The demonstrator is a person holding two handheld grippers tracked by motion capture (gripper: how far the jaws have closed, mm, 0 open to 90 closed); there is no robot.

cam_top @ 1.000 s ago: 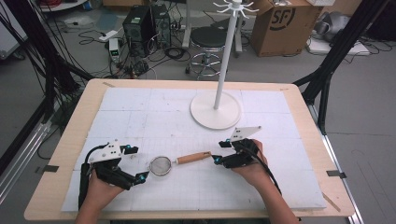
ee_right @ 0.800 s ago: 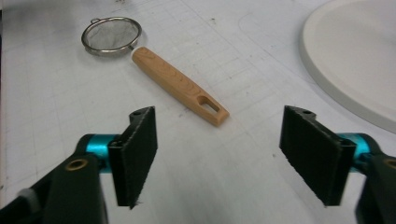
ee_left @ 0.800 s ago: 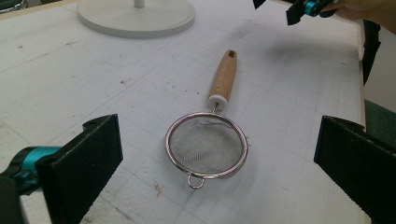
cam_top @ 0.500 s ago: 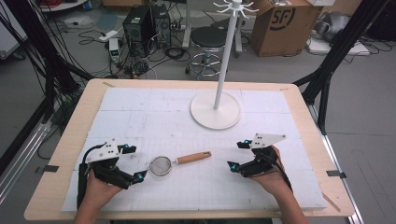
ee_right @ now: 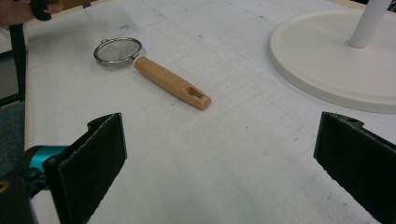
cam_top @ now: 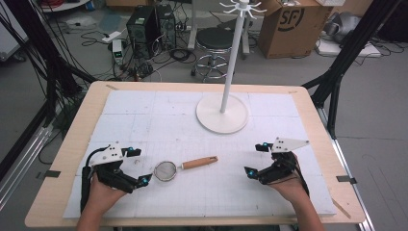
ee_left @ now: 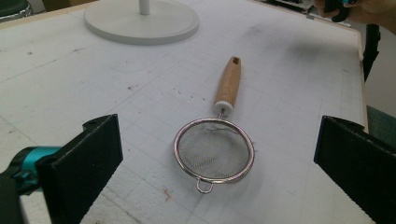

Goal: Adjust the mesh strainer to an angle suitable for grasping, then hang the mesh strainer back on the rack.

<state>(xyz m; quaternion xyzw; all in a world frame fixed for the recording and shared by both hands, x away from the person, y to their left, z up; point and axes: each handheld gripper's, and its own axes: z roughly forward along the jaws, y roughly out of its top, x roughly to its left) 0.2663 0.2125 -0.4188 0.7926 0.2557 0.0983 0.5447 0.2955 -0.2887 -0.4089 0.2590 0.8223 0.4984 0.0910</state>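
Note:
A small metal mesh strainer [cam_top: 166, 170] with a wooden handle [cam_top: 199, 162] lies flat on the white mat, handle toward the right. In the left gripper view the strainer [ee_left: 214, 150] lies just ahead between wide-apart jaws. My left gripper [cam_top: 136, 165] sits open to the strainer's left, not touching it. My right gripper [cam_top: 256, 159] rests at the right, well clear of the handle; its jaws have just been opening and stand open with nothing between them. In the right gripper view the strainer [ee_right: 117, 50] and its handle [ee_right: 172, 83] lie farther off.
A white stand with a round base [cam_top: 222, 113], a tall pole and hooks at the top rises at the back middle of the mat; its base [ee_right: 327, 56] shows close by in the right gripper view. The wooden table edge [cam_top: 72, 144] frames the mat. Cables, a stool and boxes lie beyond.
My right gripper has let go of the strainer's handle, opened its jaws and drawn back to the right. The strainer stays on the mat and my left gripper has not moved.

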